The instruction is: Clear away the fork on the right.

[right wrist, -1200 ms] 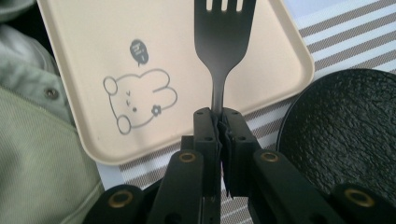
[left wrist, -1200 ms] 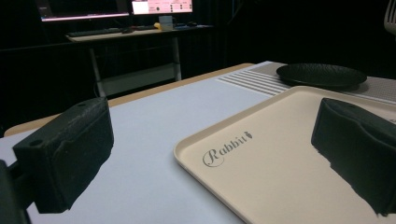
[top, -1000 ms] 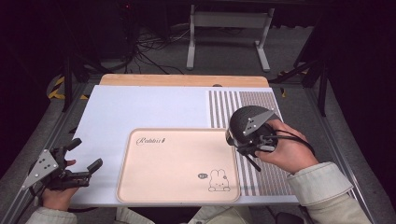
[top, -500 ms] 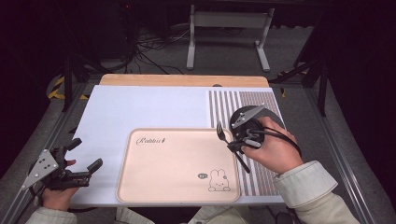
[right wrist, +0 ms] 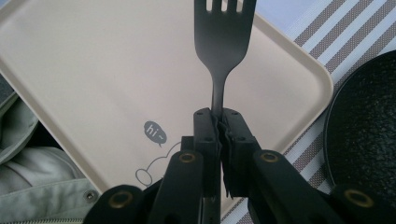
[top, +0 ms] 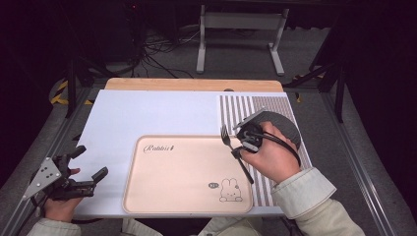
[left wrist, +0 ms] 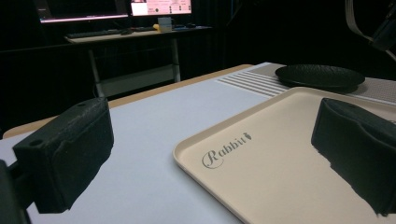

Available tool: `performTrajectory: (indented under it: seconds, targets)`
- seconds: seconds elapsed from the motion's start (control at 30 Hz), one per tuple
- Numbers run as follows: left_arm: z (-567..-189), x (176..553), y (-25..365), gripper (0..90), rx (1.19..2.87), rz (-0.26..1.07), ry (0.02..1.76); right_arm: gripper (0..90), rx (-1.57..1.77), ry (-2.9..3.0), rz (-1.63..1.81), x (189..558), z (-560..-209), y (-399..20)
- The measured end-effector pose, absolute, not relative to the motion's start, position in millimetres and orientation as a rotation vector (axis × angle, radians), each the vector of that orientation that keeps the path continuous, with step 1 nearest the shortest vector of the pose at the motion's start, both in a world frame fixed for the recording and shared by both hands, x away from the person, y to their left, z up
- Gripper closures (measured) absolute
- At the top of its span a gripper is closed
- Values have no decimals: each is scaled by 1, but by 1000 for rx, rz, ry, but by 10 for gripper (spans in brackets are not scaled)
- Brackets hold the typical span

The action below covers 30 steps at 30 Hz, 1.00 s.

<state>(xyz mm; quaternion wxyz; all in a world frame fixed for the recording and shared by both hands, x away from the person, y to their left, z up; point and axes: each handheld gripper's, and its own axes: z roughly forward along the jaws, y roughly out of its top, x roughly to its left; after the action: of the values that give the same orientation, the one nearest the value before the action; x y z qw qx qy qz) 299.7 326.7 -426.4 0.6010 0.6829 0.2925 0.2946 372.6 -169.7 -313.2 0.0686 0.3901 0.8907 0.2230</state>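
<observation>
Surface: white tabletop (top: 147, 110) with a wooden strip along the far edge; dark room, floor cables and a metal stand behind it.
Left gripper: your left gripper (top: 81, 169) rests at the near left corner of the table, jaws spread wide with nothing between them. By my reading it is parked clear of the work; in its own view it faces the tray.
Tray: beige rectangular plastic tray with rabbit print and "Rabbit" lettering (top: 187, 172) lies centre-near on the table, bare, so its whole floor is free.
Fork: dark slim metal fork (right wrist: 223, 51) sits pinched at its neck, tines pointing away from you, over the tray's right edge. Gripping it at the neck likely keeps the tines steady for setting down.
Right gripper: your right gripper (right wrist: 220, 128) has its jaws pressed tight on the fork.
Mat: grey-and-white striped placemat (top: 236, 105) lies right of the tray.
Plate: black round textured plate (right wrist: 369, 126) sits on the mat, just beside the tray's corner, partly under your hand.
Obstruction: nothing lies on the tray; the plate rim is the nearest thing to clip.
</observation>
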Motion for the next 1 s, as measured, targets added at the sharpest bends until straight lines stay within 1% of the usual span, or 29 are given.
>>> performTrajectory:
  seconds: [0.57,1.0]
  targets:
    - [-426,300,327,0,1581,678,674,861,1427,2643,521,385,-343,-143]
    - [-426,300,327,0,1575,675,677,861,1513,2683,479,394,-367,-134]
